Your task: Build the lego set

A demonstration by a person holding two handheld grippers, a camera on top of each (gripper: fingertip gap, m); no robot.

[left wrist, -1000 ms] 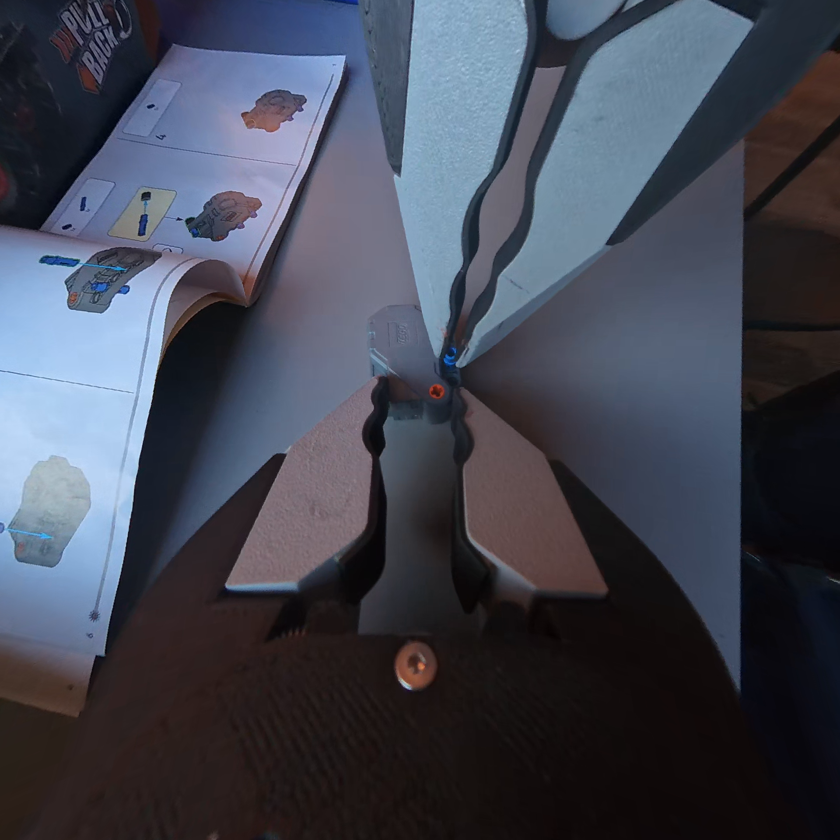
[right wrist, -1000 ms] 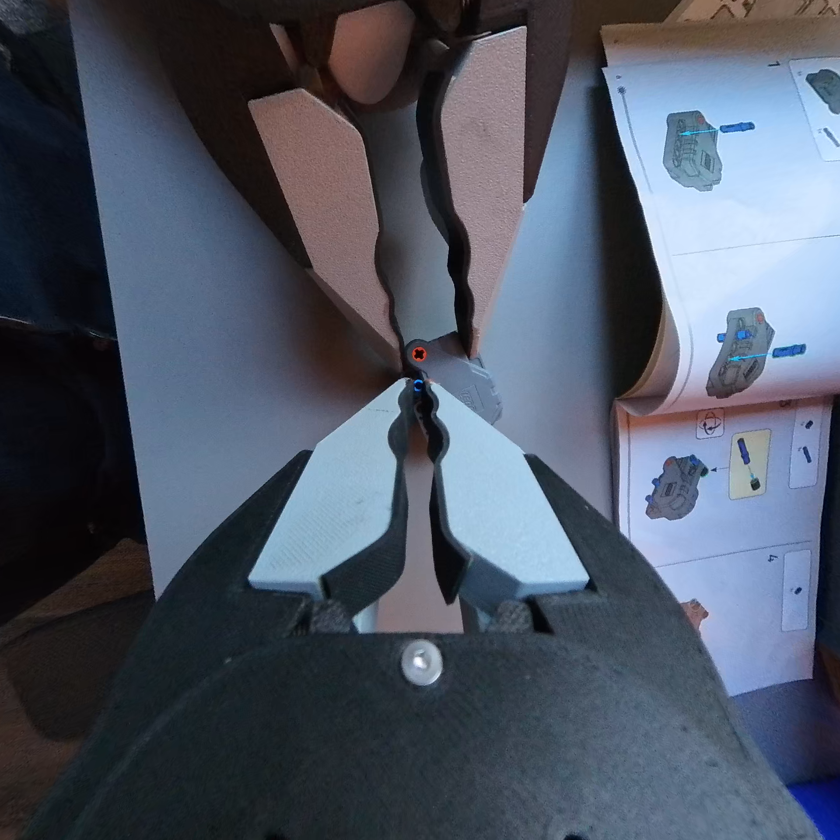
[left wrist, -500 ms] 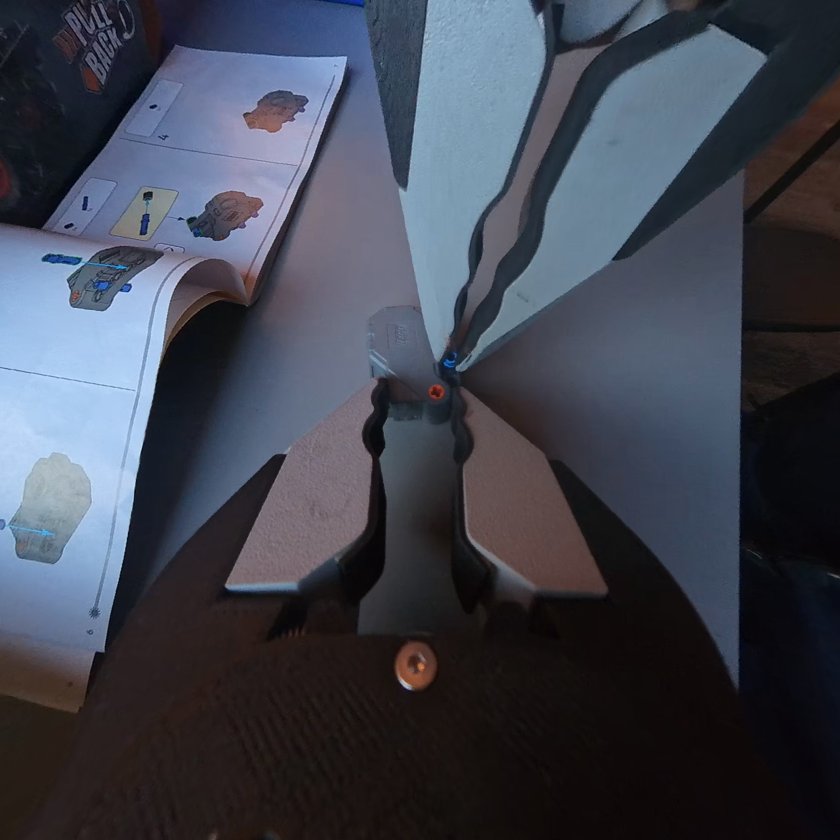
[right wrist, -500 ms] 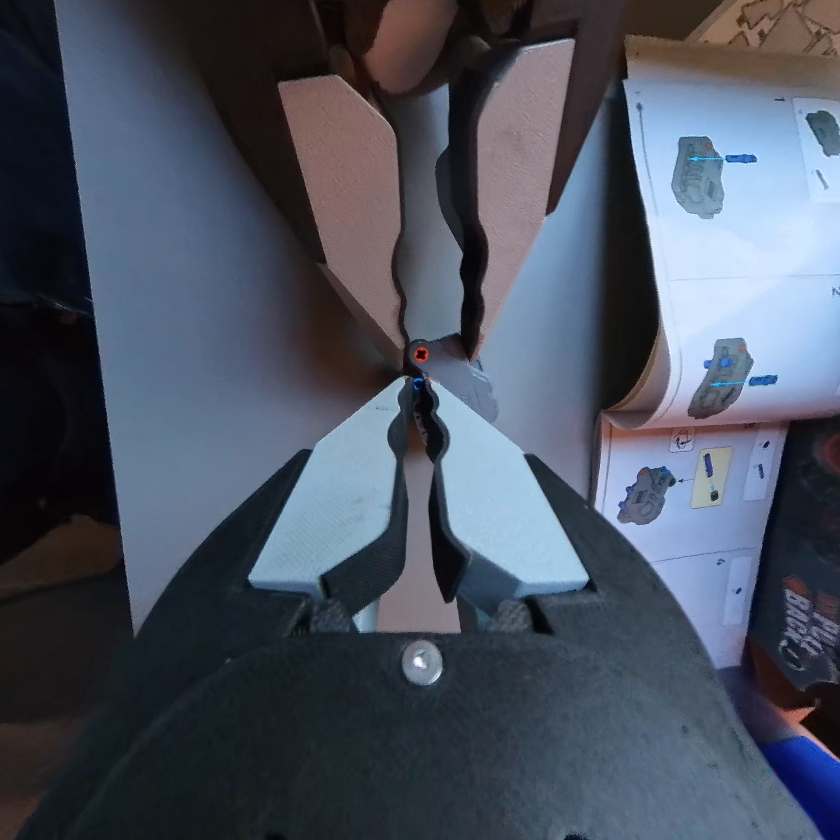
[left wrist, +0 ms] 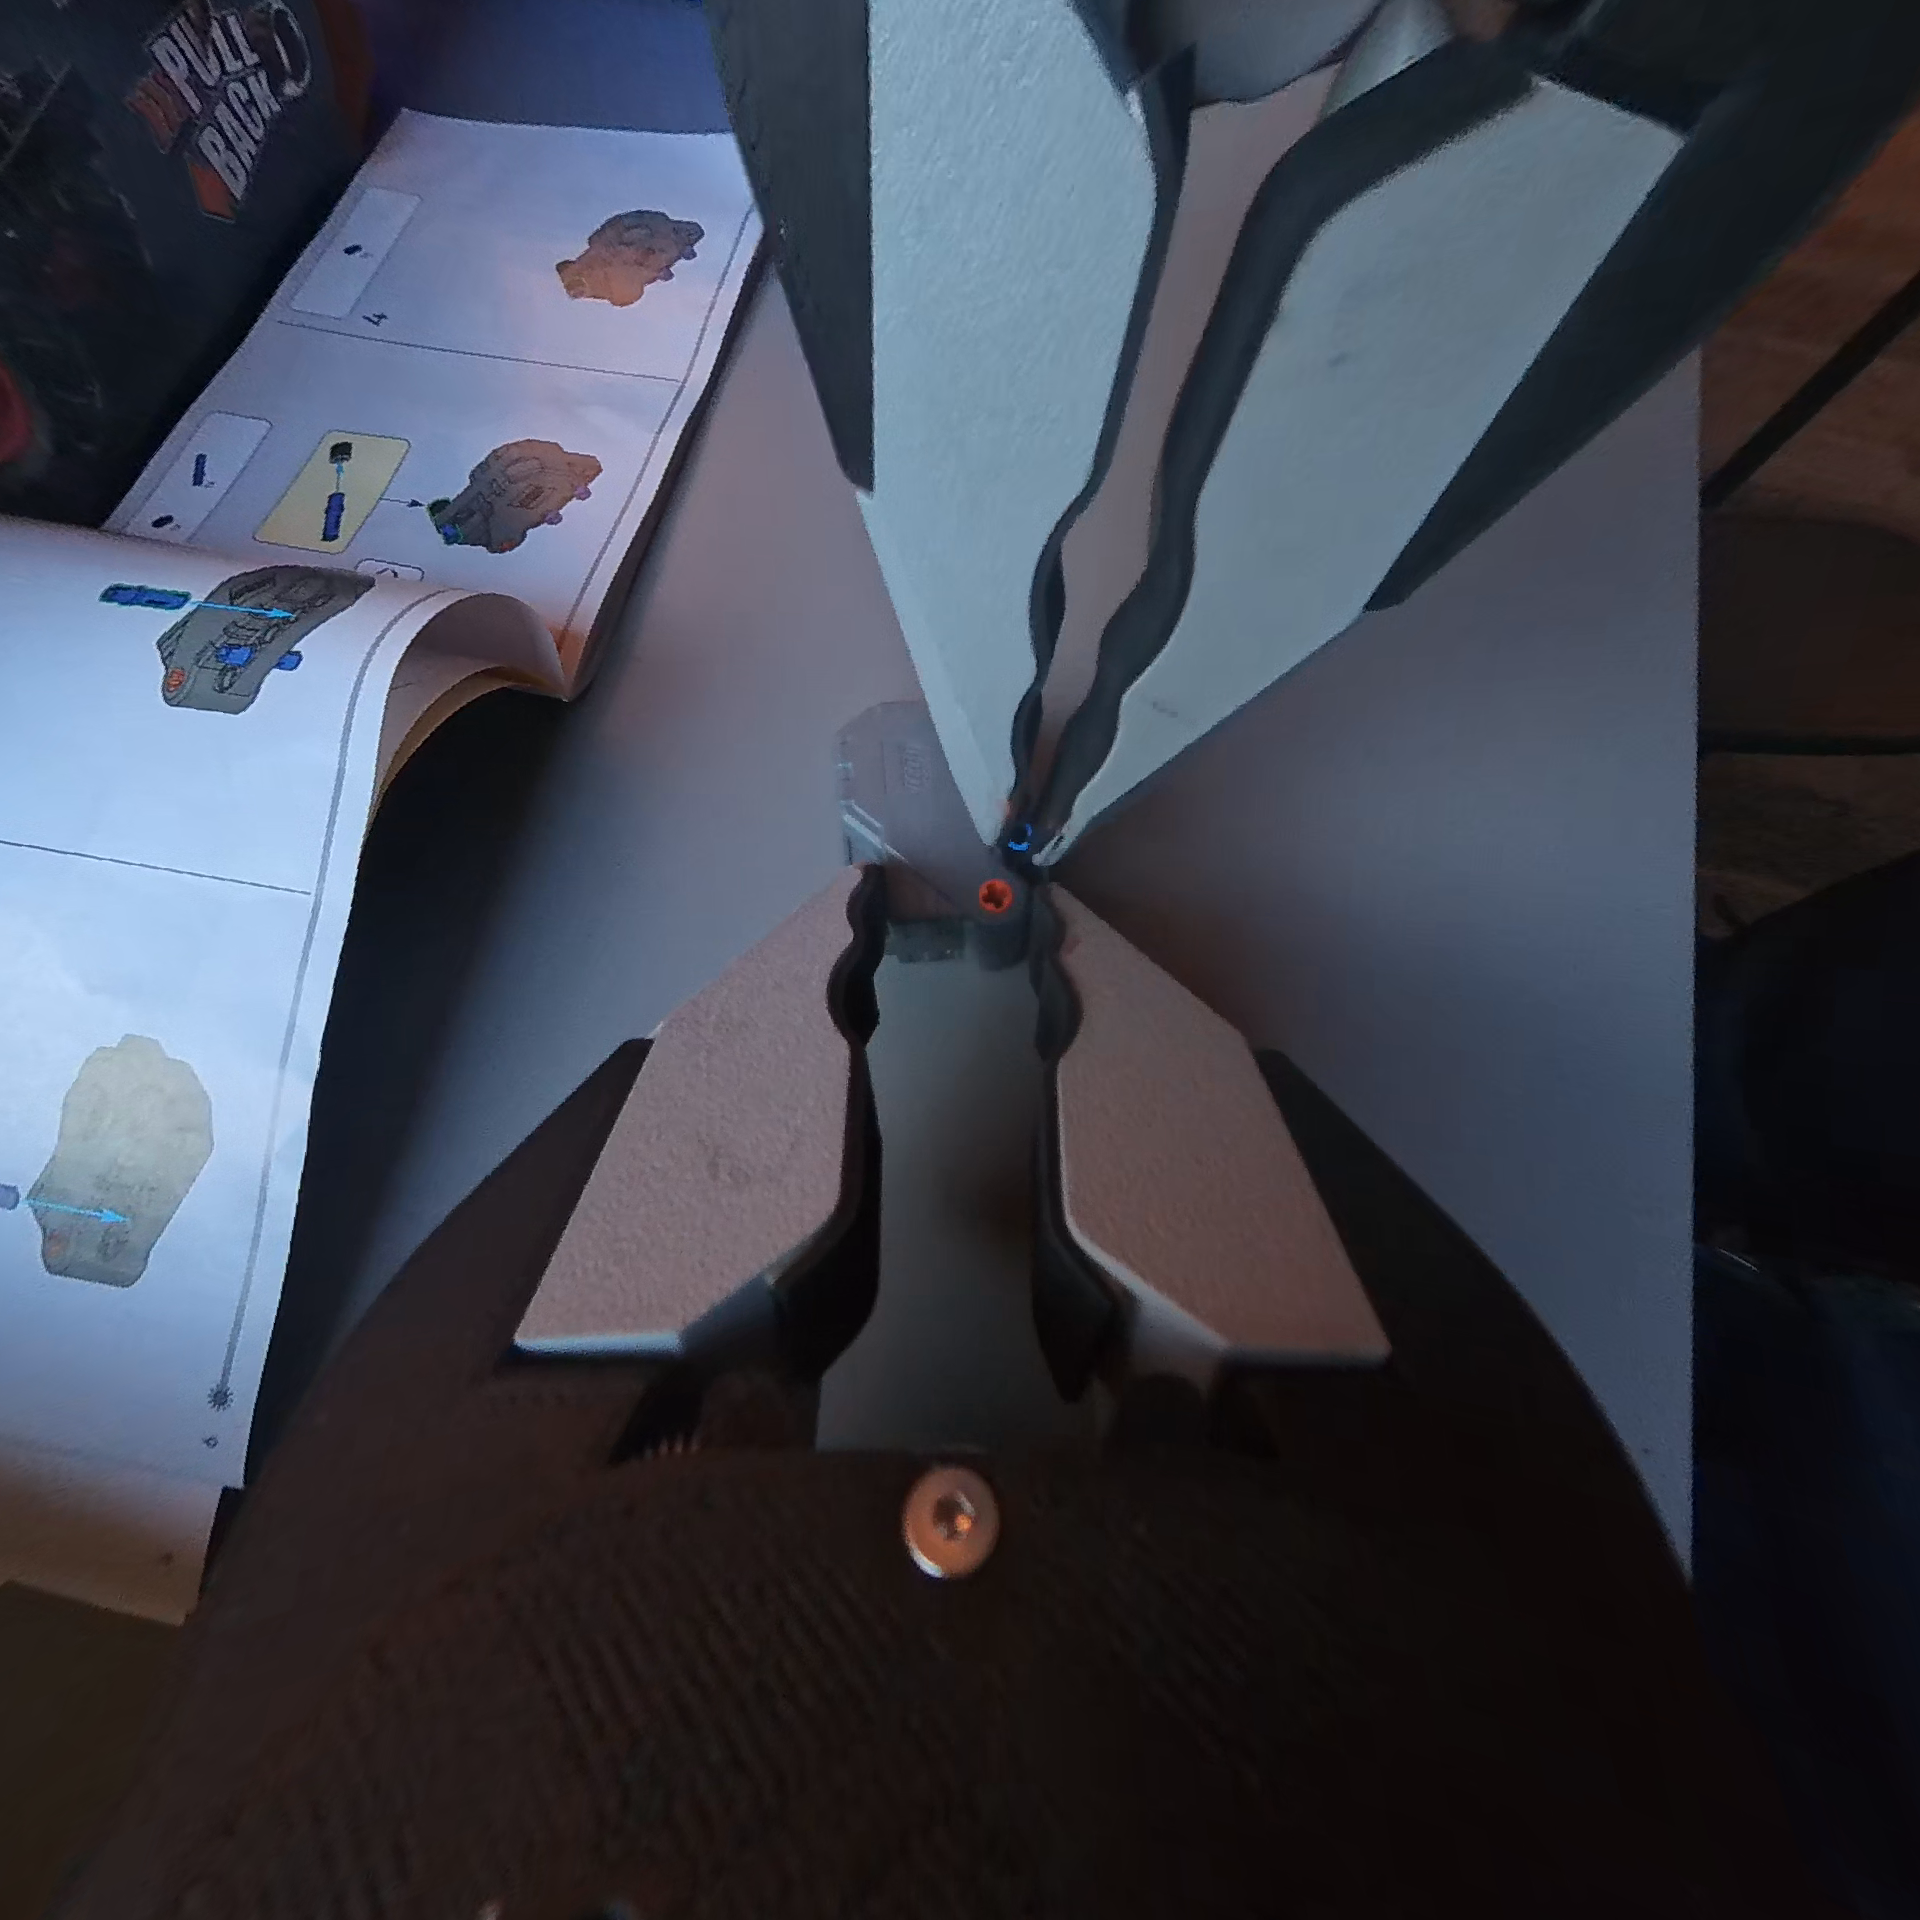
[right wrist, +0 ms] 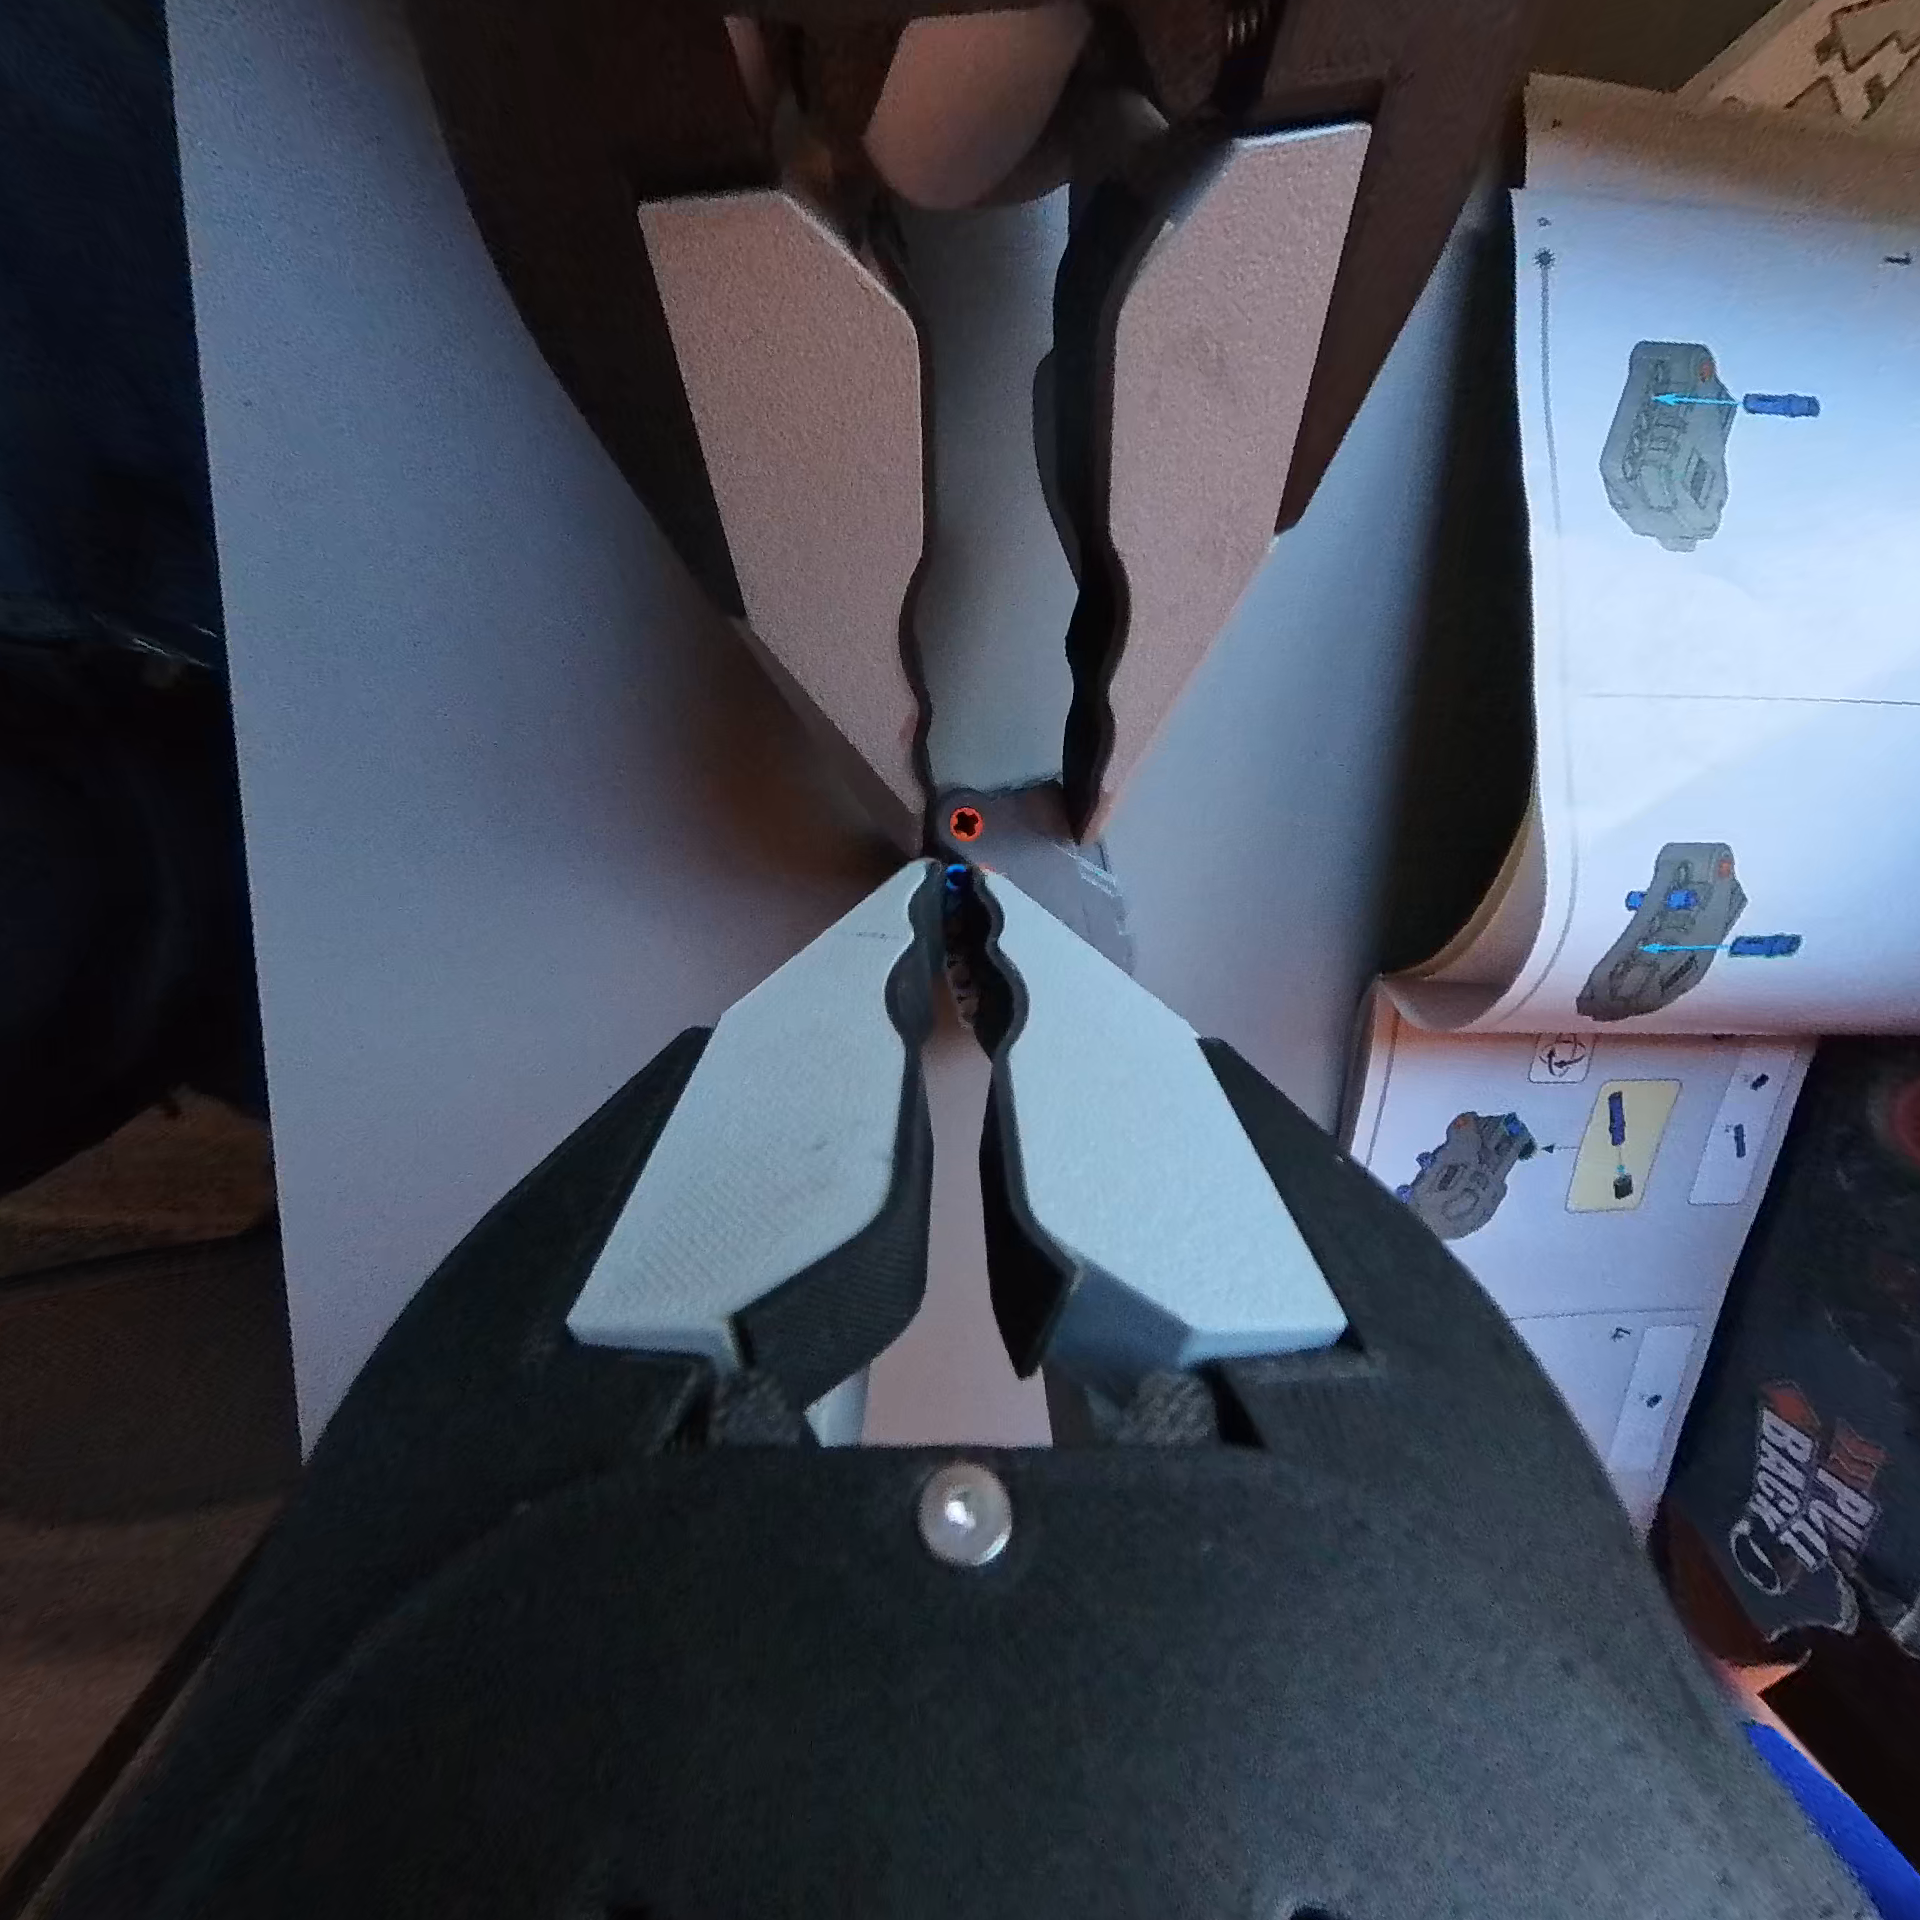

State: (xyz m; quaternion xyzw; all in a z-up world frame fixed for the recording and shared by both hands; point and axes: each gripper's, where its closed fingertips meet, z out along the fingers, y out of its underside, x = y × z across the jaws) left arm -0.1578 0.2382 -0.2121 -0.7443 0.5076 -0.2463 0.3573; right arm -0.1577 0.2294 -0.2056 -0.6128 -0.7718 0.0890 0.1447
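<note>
My left gripper (left wrist: 956, 904) is shut on a grey lego motor block (left wrist: 896, 764) with an orange axle hole (left wrist: 994, 894), held just above the grey table (left wrist: 1351, 987). My right gripper (left wrist: 1023, 844) comes in from the top, shut on a small blue pin (left wrist: 1021, 835) whose tip meets the block right beside the orange hole. In the right wrist view the right gripper (right wrist: 956, 878) pinches the blue pin (right wrist: 954, 881) against the block (right wrist: 1096, 899). The left gripper (right wrist: 1000, 821) grips the block from the far side.
An open instruction booklet (left wrist: 208, 883) lies to the left of the block, and shows at the right of the right wrist view (right wrist: 1714, 623). A dark printed box (left wrist: 125, 208) sits beyond it, also in the right wrist view (right wrist: 1818, 1455). The table edge (left wrist: 1699, 935) is close on the right. My two grippers' fingertips are within a few centimetres of each other.
The right gripper has swung its angle and pushed the blue pin slightly closer to the block; less of the pin shows. The left gripper and block have stayed still.
</note>
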